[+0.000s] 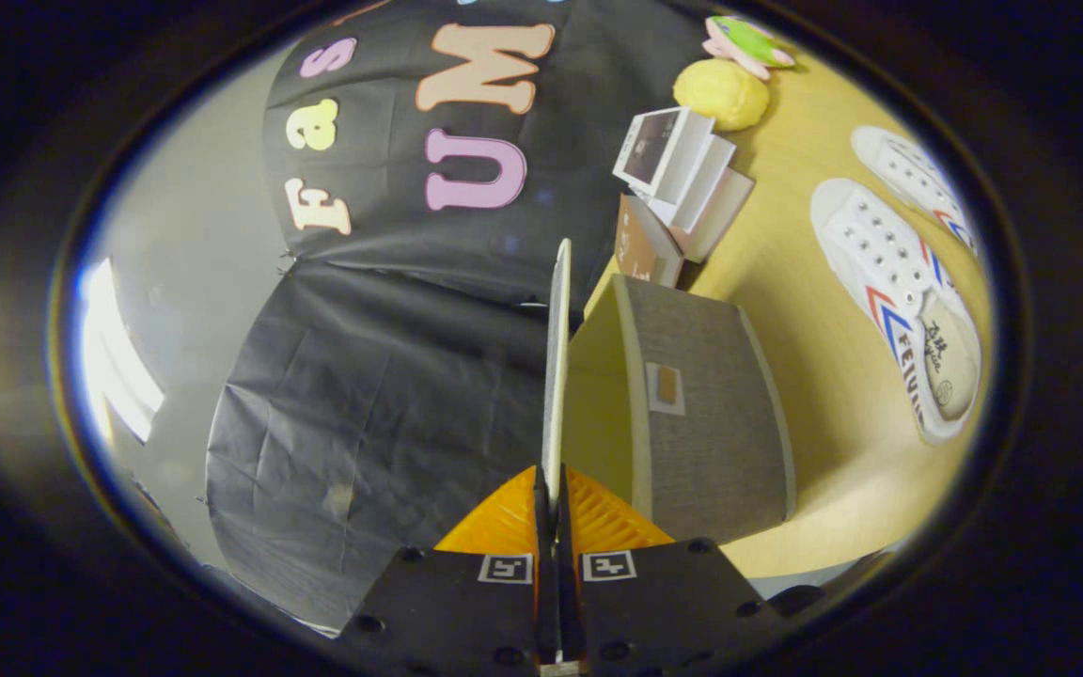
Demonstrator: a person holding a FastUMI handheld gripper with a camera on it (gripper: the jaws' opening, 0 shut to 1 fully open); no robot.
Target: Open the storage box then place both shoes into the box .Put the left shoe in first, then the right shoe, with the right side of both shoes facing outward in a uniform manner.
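My gripper (553, 498) is shut on the thin edge of the storage box's lid (557, 367), which runs straight ahead from between the fingers, seen edge-on and swung up away from the box. The grey fabric storage box (706, 414) sits just to the right of the fingers on the wooden table, its pale inner wall (598, 395) showing beside the lid. Two white shoes with red and blue stripes lie beyond the box to the right: the nearer shoe (899, 301) and a farther one (918, 183), both with their openings facing up.
Past the box, a stack of small booklets and cards (682, 188) leans by the black cloth wall. A yellow round soft object (722, 92) and a green and pink toy (748, 42) lie farther along the wooden table (805, 320).
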